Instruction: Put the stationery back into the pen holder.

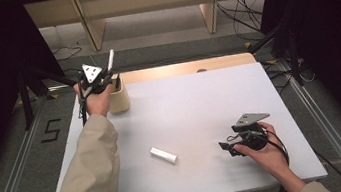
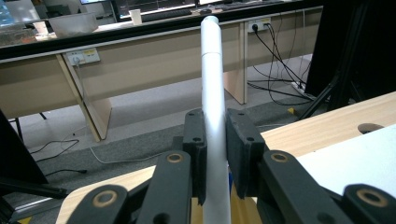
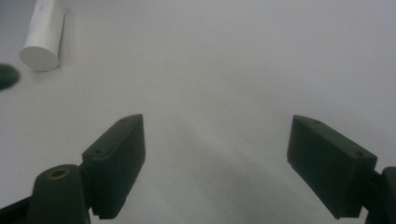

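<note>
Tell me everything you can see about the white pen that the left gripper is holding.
The white pen is a slim, smooth cylinder, plastic by its look, with a seam where a narrower upper section, perhaps a cap, joins the body. It stands nearly upright, slightly tilted. The left gripper is shut on its middle, one black pad pressing each side. In the high view it sticks up above the light wooden holder at the table's far left corner; its lower end is hidden there.

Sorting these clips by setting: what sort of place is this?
Probably a lab or office workroom: a white table on a metal-railed floor rig, long wooden desks behind, and loose cables across the carpet.
</note>
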### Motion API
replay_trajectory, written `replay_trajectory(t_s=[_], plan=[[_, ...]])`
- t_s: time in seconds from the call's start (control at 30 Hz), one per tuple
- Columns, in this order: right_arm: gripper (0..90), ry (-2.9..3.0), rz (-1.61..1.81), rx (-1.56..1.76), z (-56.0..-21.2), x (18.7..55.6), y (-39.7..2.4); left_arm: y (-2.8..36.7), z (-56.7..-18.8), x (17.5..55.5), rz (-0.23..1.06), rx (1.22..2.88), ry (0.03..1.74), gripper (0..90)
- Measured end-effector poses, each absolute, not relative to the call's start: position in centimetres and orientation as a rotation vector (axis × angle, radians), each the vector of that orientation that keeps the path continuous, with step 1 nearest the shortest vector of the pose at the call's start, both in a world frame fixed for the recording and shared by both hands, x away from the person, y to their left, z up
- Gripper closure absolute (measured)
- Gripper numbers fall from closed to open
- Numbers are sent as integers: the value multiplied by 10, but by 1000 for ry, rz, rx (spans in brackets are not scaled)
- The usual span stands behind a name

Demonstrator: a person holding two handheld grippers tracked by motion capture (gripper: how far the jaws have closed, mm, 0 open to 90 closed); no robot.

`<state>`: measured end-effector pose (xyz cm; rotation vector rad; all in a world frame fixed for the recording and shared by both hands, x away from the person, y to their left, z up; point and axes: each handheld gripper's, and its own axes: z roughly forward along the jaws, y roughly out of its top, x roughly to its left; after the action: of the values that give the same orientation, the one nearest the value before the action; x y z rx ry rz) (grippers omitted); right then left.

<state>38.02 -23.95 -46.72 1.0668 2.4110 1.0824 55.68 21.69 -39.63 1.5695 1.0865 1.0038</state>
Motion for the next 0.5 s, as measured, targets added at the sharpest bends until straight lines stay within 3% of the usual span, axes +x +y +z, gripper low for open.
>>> replay_trajectory(t_s=[0.5], plan=[[199,2413,1084,1064,-467,380,-239,221,-405,560,1007,1583,1071,784]])
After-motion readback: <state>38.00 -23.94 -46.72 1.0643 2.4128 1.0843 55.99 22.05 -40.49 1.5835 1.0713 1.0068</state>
